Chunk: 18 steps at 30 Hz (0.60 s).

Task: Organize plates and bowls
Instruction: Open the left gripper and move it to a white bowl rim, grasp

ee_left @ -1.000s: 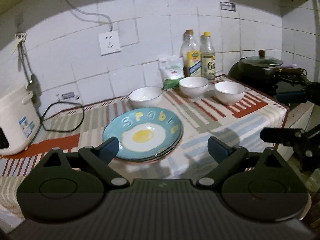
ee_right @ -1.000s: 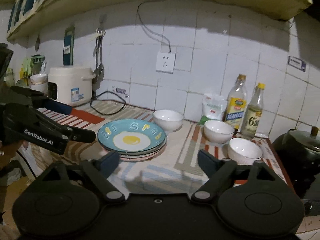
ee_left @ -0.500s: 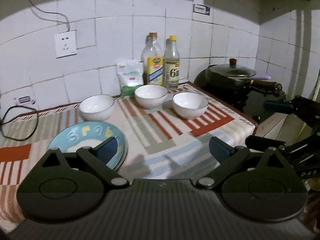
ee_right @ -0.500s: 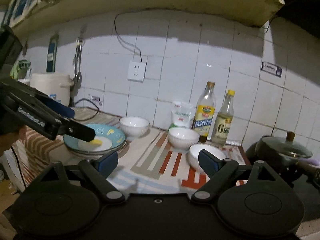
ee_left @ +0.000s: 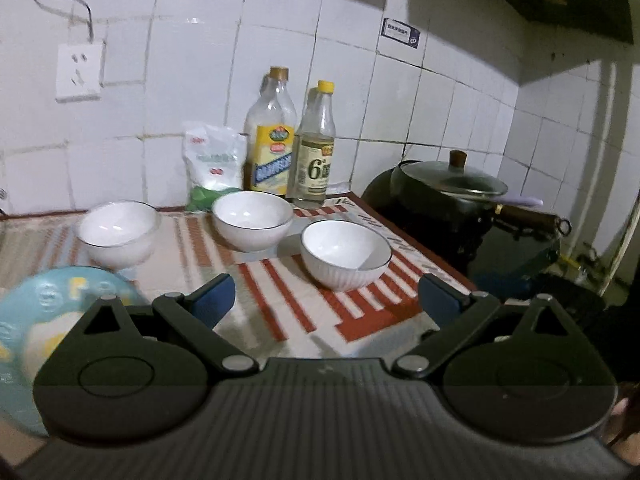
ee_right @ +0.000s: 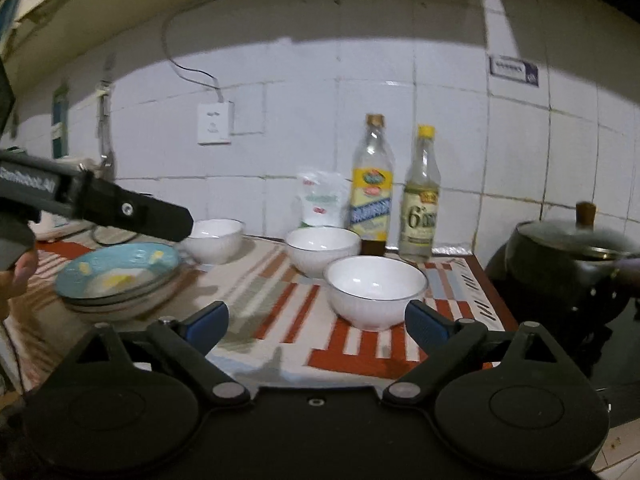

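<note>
Three white bowls, all empty, toward the counter's right end; stacked plates leftward. "6" on one bottle; other writing probably too blurred. Left gripper and right gripper spread apart, gripping nothing.

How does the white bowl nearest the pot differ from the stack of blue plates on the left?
The white ceramic bowl nearest the pot is deep and plain white with a thin dark rim line; the stack of blue egg-patterned plates is shallow, wide and decorated. The bowl stands alone; the plates are piled several high. The bowl sits between the right tongs; the plates lie left, under the left tongs. Both rest on the striped cloth.
</note>
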{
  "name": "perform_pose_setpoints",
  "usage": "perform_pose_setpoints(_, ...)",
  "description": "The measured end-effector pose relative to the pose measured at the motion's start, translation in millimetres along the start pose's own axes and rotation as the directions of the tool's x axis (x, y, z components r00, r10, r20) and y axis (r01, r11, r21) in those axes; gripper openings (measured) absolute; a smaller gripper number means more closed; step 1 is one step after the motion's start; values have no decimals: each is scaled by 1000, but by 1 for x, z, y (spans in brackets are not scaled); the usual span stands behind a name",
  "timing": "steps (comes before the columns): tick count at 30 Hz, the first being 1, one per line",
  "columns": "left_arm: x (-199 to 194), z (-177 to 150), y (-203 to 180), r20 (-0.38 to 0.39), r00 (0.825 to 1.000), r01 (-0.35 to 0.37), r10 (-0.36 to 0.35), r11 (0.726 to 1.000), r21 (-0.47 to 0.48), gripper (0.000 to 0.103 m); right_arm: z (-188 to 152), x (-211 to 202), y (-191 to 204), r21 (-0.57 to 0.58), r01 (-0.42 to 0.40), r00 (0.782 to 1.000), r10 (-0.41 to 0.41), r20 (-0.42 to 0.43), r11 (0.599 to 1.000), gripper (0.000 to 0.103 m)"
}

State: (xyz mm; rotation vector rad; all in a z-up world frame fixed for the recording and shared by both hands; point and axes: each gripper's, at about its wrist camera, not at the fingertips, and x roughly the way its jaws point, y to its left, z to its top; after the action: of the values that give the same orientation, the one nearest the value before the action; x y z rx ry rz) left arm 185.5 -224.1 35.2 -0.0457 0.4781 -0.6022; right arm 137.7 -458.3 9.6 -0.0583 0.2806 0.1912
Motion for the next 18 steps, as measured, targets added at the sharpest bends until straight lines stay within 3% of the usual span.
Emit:
perform_pose_setpoints(6, 68, 2, 0, -61, 998, 11, -13, 1000, -25, 93, -7, 59, -26, -6, 28, 997, -28, -67, 1000, 97)
perform_pose_setpoints(10, 110, 4, 2, -119, 992, 22, -29, 998, -55, 77, -11, 94, -33, -13, 33, 992, -34, -120, 999, 98)
perform_pose_setpoints(18, 162, 6, 17, -152, 988, -7, -13, 992, -127, 77, -16, 135, -56, 81, 8, 983, 7, -181, 997, 98)
